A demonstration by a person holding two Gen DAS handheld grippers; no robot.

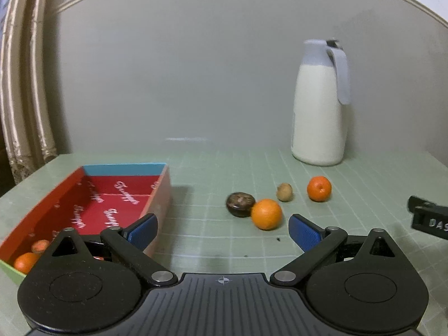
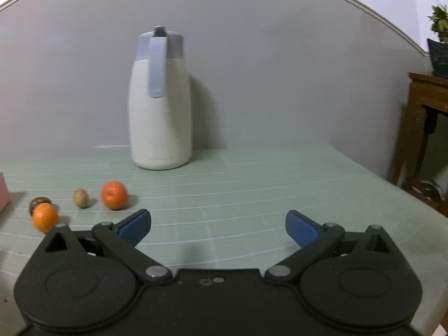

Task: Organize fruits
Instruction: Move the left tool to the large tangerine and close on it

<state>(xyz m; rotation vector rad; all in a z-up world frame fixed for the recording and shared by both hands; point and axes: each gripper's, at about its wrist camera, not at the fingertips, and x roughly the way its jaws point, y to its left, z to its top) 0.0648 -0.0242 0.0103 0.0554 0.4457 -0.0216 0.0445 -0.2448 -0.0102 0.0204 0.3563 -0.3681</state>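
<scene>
My left gripper (image 1: 222, 228) is open and empty above the green mat, just right of a red box (image 1: 92, 196) with a blue far wall. Two small orange fruits (image 1: 26, 260) lie in the box's near corner, partly hidden by the gripper. On the mat ahead lie an orange (image 1: 266, 214), a dark brown fruit (image 1: 240, 204), a small tan fruit (image 1: 284, 192) and a second orange (image 1: 319, 188). My right gripper (image 2: 218, 228) is open and empty; the same fruits lie to its left: orange (image 2: 45, 217), dark fruit (image 2: 37, 203), tan fruit (image 2: 81, 198), orange (image 2: 114, 195).
A tall white jug with a grey-blue lid and handle (image 1: 319, 106) stands at the back of the mat by the wall; it also shows in the right wrist view (image 2: 158, 106). The right gripper's black body (image 1: 428, 219) shows at the right edge. A wooden side table (image 2: 428, 106) stands beyond the mat.
</scene>
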